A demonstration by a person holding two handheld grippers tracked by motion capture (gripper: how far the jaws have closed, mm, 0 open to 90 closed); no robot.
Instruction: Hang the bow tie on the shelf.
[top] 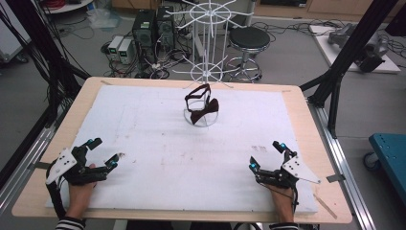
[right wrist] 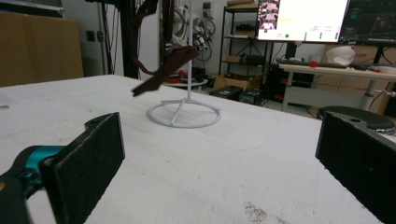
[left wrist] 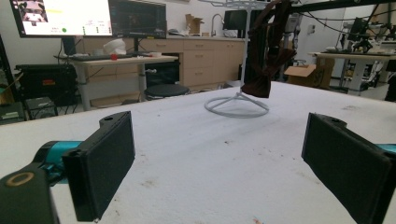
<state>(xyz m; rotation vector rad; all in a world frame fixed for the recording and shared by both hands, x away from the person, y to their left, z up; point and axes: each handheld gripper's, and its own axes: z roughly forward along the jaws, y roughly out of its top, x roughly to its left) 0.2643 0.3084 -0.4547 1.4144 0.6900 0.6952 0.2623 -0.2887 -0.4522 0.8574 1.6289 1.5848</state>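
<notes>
A white wire rack (top: 207,72) stands on a ring base (top: 201,120) at the middle back of the white mat. A dark brown bow tie (top: 203,109) with its strap (top: 197,92) hangs from it, low over the base. The same bow tie (left wrist: 266,56) hangs ahead in the left gripper view, and the bow tie (right wrist: 161,70) shows above the ring base (right wrist: 183,114) in the right gripper view. My left gripper (top: 103,153) rests open at the mat's near left. My right gripper (top: 265,154) rests open at the near right. Both hold nothing.
The white mat (top: 143,139) covers a wooden table (top: 301,110). Beyond the far edge stand a black stool (top: 249,40) and computer boxes (top: 143,33) on the floor. Black frame posts (top: 344,57) flank the table. A blue cart (top: 390,153) sits at right.
</notes>
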